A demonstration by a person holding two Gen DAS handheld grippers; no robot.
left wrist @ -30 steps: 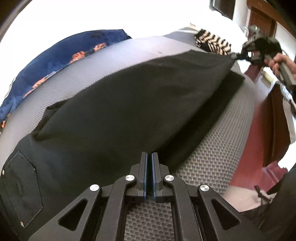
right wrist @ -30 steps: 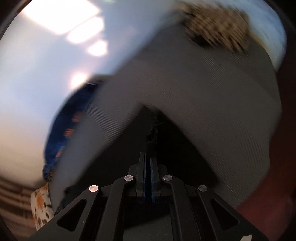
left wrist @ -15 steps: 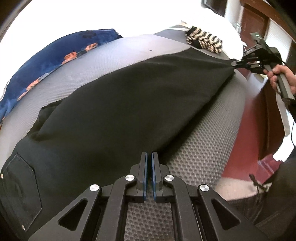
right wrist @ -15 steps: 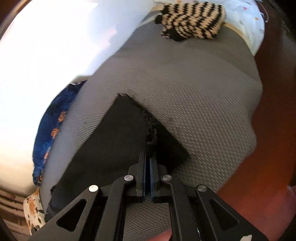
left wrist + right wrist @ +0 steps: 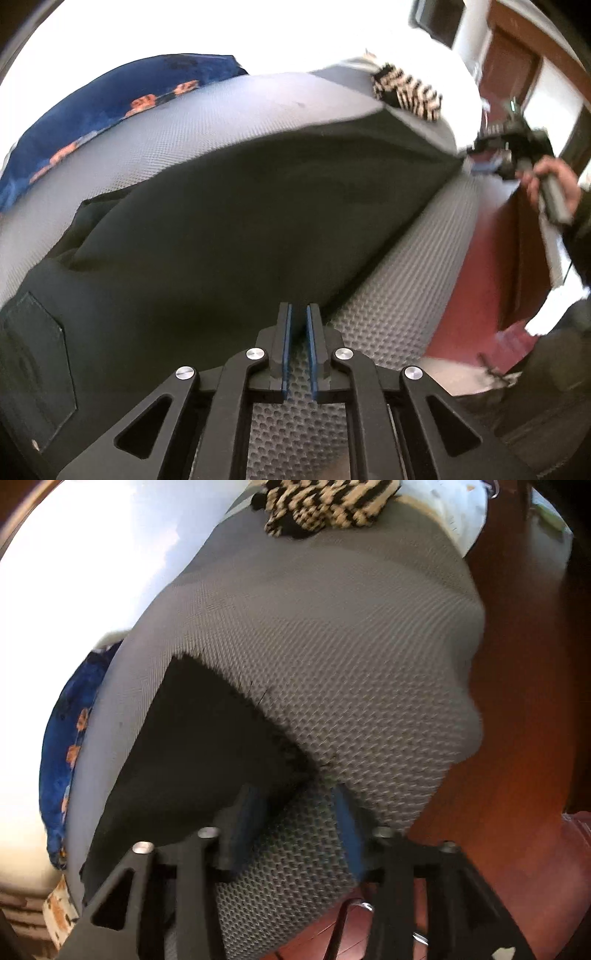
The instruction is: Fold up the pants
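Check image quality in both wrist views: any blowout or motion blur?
Left wrist view: top is blown out to white; black pants and striped knit smeared by slight motion blur. Right wrist view: left side washed out by glare; claw blurred, grey mat fairly sharp.

Pants (image 5: 229, 221) on mat (image 5: 399, 288), knit piece (image 5: 328, 506) at mat's far end

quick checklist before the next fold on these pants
1. Right gripper off the hem: ok, jaws opening, the fabric edge lies by the left pad, unpinched.
2. Left gripper letting go: ok, jaws opening, pads barely parted.
3. Pants folded leg over leg: ok.
4. Pants wholly on the grey mat: ok.
5. Striped knit clear of the pants: ok.
6. Top layer smooth: cannot tell, blurred.
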